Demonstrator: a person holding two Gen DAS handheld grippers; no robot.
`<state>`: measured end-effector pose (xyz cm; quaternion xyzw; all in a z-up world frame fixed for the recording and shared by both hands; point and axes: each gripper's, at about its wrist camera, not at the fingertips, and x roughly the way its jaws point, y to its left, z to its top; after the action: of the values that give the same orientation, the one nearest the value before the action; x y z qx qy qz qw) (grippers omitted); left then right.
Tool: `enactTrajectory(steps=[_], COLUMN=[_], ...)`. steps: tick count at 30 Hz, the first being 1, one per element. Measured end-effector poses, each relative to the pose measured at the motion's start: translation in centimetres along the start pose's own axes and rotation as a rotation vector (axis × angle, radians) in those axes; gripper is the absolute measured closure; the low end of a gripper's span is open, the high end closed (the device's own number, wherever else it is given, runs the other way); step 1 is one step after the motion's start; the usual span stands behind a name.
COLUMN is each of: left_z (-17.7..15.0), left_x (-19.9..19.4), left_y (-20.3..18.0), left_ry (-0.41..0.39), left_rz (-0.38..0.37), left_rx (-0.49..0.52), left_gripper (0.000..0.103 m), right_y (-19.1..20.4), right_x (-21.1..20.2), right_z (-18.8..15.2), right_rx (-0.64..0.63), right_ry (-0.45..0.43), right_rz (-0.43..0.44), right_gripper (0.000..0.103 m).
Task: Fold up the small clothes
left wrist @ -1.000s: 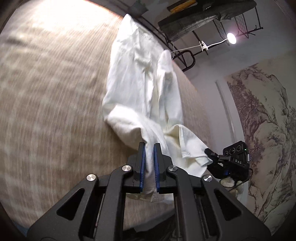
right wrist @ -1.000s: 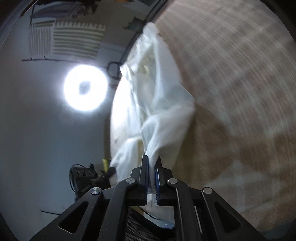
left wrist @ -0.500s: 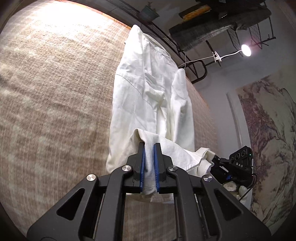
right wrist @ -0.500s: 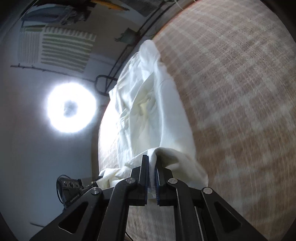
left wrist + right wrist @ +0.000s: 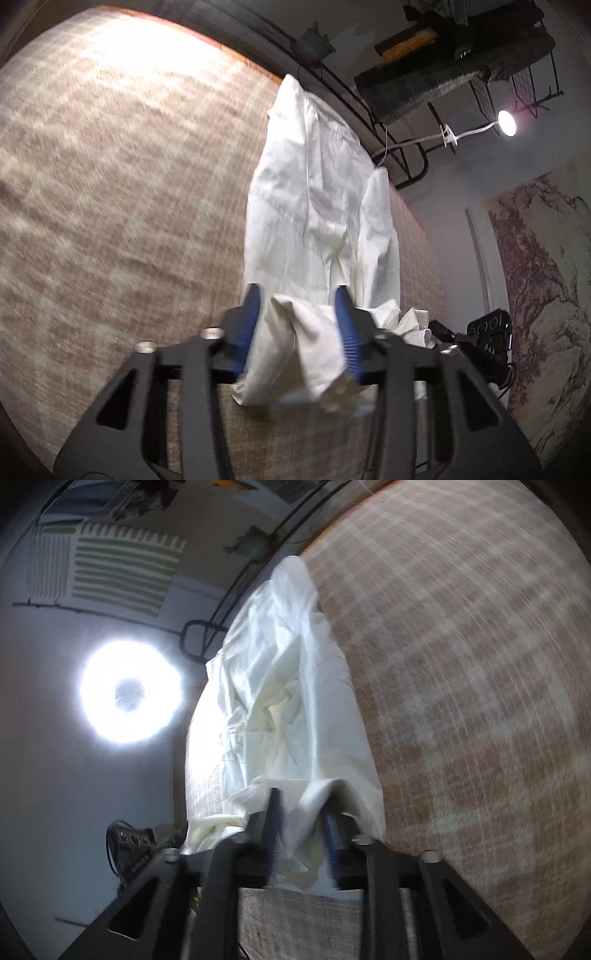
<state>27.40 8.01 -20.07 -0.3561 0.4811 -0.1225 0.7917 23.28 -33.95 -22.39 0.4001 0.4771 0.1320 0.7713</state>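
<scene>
A white garment point(image 5: 314, 206) lies stretched out on the beige checked table point(image 5: 110, 184), running away from me. Its near end hangs over the table's front edge. My left gripper point(image 5: 297, 328) is open, blue pads apart, with the garment's near hem loose between them. In the right wrist view the same garment point(image 5: 288, 701) lies on the table point(image 5: 461, 701). My right gripper point(image 5: 301, 827) is open too, the loose hem lying between its pads.
A black device point(image 5: 487, 339) with cables sits off the table's side, also in the right wrist view point(image 5: 129, 845). A metal rack point(image 5: 443, 85) and a lamp point(image 5: 508, 122) stand behind the table. A bright ring light point(image 5: 129, 692) glares on the left.
Both grippers were shut on the garment's near hem and pulled it back toward the table's front edge. Now both have opened and the hem lies loose between the pads.
</scene>
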Motion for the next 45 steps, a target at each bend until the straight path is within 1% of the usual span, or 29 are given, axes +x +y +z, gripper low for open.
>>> enactTrajectory(steps=[1,3,5,9,11,12,14,15,18,21,23,24,25,26,27,29,31,34,37,38,39,40,41,42,43,44,45], left_z=[0.3,0.7,0.6,-0.1,-0.5,-0.7,-1.0,-1.1,-1.3,-1.5,-1.7,-1.8,-1.8,-1.9,-2.0,-2.2,-2.3,-2.4,-2.5,-2.6,-2.6,-2.5,-2.5,-2.2,-2.1,-1.8,-1.7], left_x=[-0.3,-0.8,-0.8,0.5,1.2,1.7,2.4,2.6,3.7,4.8,5.4,5.7,5.7,6.0,6.3,6.1,5.5,3.6,2.0,1.6,1.4,1.5,1.9,2.5,3.1,3.5,3.8], left_y=[0.2,0.5,0.7,0.8,0.3,-0.2,-0.8,-1.1,-1.6,-1.9,-2.1,-2.3,-2.3,-2.5,-2.6,-2.8,-3.0,-3.1,-3.1,-2.9,-2.7,-2.5,-2.2,-1.4,-0.7,0.0,0.3], left_ry=[-0.016,-0.037,-0.047,-0.008,0.0,0.007,0.017,0.018,0.025,0.04,0.039,0.039,0.038,0.039,0.043,0.044,0.035,0.011,-0.017,-0.028,-0.041,-0.048,-0.042,-0.021,-0.007,-0.007,-0.007], left_rz=[-0.015,-0.009,0.009,0.039,0.064,0.086,0.102,0.105,0.129,0.136,0.143,0.149,0.149,0.151,0.159,0.141,0.127,0.077,0.02,-0.012,-0.035,-0.034,-0.027,-0.025,-0.011,0.016,0.026], left_rx=[-0.005,0.006,0.035,0.095,0.145,0.184,0.23,0.247,0.292,0.309,0.331,0.346,0.355,0.366,0.383,0.401,0.413,0.404,0.404,0.393,0.386,0.396,0.398,0.375,0.351,0.332,0.327], left_gripper=[0.055,0.055,0.055,0.055,0.055,0.055,0.055,0.055,0.055,0.055,0.055,0.056,0.059,0.073,0.087,0.095,0.097,0.098,0.099,0.099,0.099,0.099,0.099,0.099,0.098,0.098,0.098], right_y=[0.1,0.3,0.5,0.3,-0.1,-0.2,-0.2,-0.2,-0.4,0.6,1.7,2.5,3.0,3.6,4.0,4.7,5.2,6.5,8.4,8.9,9.2,9.2,8.7,7.6,6.2,4.4,1.8], right_x=[-0.2,-0.6,-1.1,-1.8,-2.0,-2.0,-1.8,-1.8,-2.1,-1.4,-0.7,-0.1,0.3,0.9,1.4,2.2,2.3,1.3,0.5,0.3,0.2,0.1,0.1,0.7,1.7,2.8,3.8], right_z=[0.3,0.8,1.1,0.7,0.4,0.1,-0.5,-0.9,-1.8,-2.2,-2.3,-2.4,-2.5,-2.7,-2.8,-3.1,-3.4,-4.1,-5.6,-6.1,-6.2,-6.0,-5.4,-4.0,-2.7,-1.1,0.7], right_rx=[-0.017,-0.06,-0.107,-0.203,-0.228,-0.248,-0.294,-0.312,-0.329,-0.389,-0.445,-0.487,-0.519,-0.563,-0.6,-0.665,-0.71,-0.78,-0.892,-0.924,-0.936,-0.927,-0.893,-0.813,-0.733,-0.638,-0.51], right_ry=[0.003,0.005,-0.004,-0.013,-0.013,-0.02,-0.022,-0.026,-0.044,-0.055,-0.053,-0.051,-0.048,-0.049,-0.047,-0.042,-0.035,-0.052,-0.088,-0.097,-0.093,-0.081,-0.066,-0.043,-0.015,-0.002,-0.018], right_rz=[0.01,0.019,0.004,-0.035,-0.03,-0.056,-0.095,-0.112,-0.087,-0.13,-0.165,-0.203,-0.237,-0.285,-0.331,-0.393,-0.41,-0.414,-0.45,-0.437,-0.378,-0.286,-0.148,-0.043,0.016,0.061,0.086], right_gripper=[0.057,0.052,0.052,0.054,0.054,0.054,0.054,0.053,0.049,0.049,0.051,0.051,0.056,0.06,0.066,0.073,0.085,0.087,0.088,0.088,0.089,0.089,0.089,0.089,0.09,0.09,0.09])
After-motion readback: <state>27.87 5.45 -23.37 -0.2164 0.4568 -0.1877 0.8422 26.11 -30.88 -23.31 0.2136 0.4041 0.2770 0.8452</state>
